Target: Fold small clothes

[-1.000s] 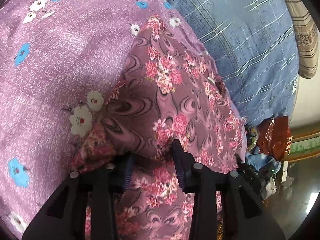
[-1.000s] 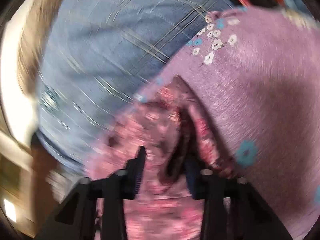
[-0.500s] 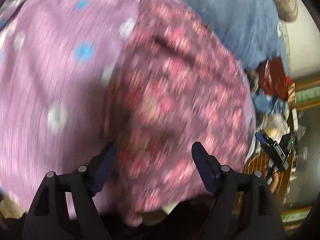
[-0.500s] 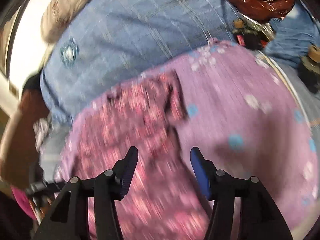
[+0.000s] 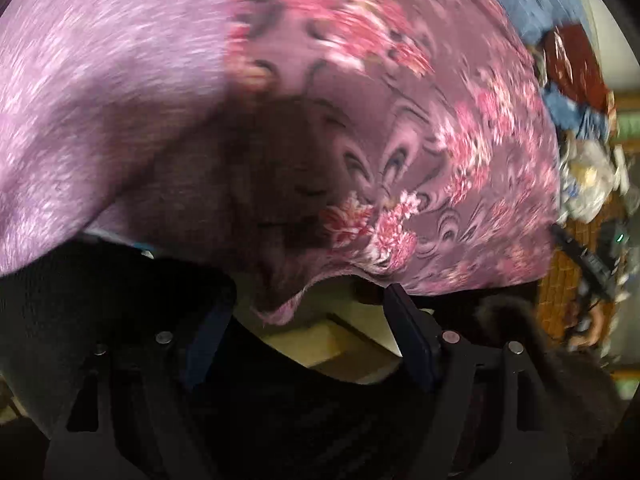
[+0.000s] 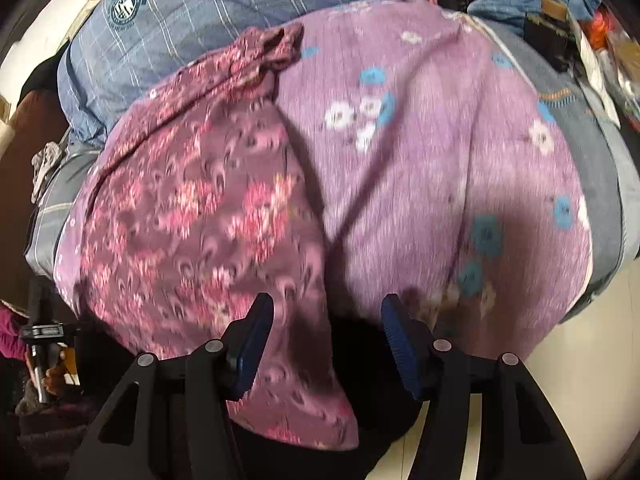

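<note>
Lying flat on the purple sheet [image 6: 440,168], the floral garment [image 6: 208,216] looks roughly folded, maybe one fold in; blur hides edges. Left gripper [image 5: 308,320] and right gripper [image 6: 326,344] both spread, holding nothing. More folding likely left.

Soft matt cloth: the flowered garment [image 6: 208,216], the lilac sheet [image 6: 440,168]; the blue quilt [image 6: 208,12] looks woven, perhaps cotton.

Left gripper [image 5: 308,312] gapes below floral garment [image 5: 400,140].
</note>
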A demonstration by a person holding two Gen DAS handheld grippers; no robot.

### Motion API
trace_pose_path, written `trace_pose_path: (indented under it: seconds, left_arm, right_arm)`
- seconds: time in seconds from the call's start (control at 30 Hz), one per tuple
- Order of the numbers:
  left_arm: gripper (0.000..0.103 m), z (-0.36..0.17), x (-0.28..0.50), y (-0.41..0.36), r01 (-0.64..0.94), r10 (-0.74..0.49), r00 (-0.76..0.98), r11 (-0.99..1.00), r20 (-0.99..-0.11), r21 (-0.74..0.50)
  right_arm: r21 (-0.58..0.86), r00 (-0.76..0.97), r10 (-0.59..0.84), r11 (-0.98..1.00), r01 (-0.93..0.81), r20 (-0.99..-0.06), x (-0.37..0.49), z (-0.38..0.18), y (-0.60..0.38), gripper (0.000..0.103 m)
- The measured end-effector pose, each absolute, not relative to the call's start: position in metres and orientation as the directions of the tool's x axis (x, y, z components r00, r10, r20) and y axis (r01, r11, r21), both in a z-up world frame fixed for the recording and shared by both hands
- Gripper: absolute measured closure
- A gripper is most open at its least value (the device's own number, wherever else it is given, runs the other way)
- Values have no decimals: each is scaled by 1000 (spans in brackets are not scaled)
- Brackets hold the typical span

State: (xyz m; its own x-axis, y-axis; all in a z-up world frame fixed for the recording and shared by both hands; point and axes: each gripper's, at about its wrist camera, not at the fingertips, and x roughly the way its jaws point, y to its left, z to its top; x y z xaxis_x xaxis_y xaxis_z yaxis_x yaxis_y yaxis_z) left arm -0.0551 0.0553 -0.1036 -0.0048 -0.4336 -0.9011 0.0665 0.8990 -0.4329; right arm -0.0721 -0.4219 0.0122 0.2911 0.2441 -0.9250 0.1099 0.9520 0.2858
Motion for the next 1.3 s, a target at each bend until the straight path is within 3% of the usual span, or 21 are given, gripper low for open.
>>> trace_pose_path:
  seconds: [0.07, 0.1, 0.13, 0.2, 0.27, 0.37, 0.6, 0.8, 1.0, 1.13, 1.3]
  left_arm:
    - [26, -106, -56, 48, 90, -437, 3, 896, -900, -435]
    - [35, -109, -56, 46, 88, -439, 12, 895, -898, -437]
    - [65, -113, -56, 44, 87, -444, 8, 893, -896, -442]
    - [100, -122, -57, 40, 98, -471, -51, 875, -881, -473]
    - [101, -116, -61, 38, 134, -477, -37, 868, -878, -478]
    - [101, -86, -70, 38, 220, -531, 16, 828, -847, -515]
    - [101, -6, -71, 54, 330, -683, 192, 721, -705, -609]
    - [101, 11, -30, 84, 219, -762, 260, 645, -594, -732]
    - [101, 0, 49, 118, 31, -722, 357, 644, -593, -765]
    - [101, -26, 98, 138, -123, -663, 390, 651, -639, -749]
    - [100, -54, 123, 147, -244, -663, 336, 625, -669, -742]
  right_arm:
    - [271, 274, 237, 958, 95, -932, -77, 7, -420, 45]
    - [266, 262, 236, 960, 84, -936, -79, 3, -417, 45]
    - [267, 257, 239, 961, 78, -936, -81, 1, -417, 45]
    - [264, 250, 243, 963, 55, -937, -85, -3, -411, 46]
    - [263, 234, 254, 965, 8, -939, -90, -4, -403, 60]
    - [237, 247, 247, 969, -68, -937, -98, 4, -394, 100]
    - [458, 417, 454, 883, -98, -787, -92, 59, -395, 100]
    - [535, 506, 524, 833, -140, -685, -64, 87, -384, 100]
    - [654, 605, 571, 749, -108, -554, -1, 102, -399, 100]
    - [681, 623, 533, 732, -1, -573, 57, 78, -412, 100]
    - [623, 542, 447, 759, 192, -711, 105, 20, -417, 98]
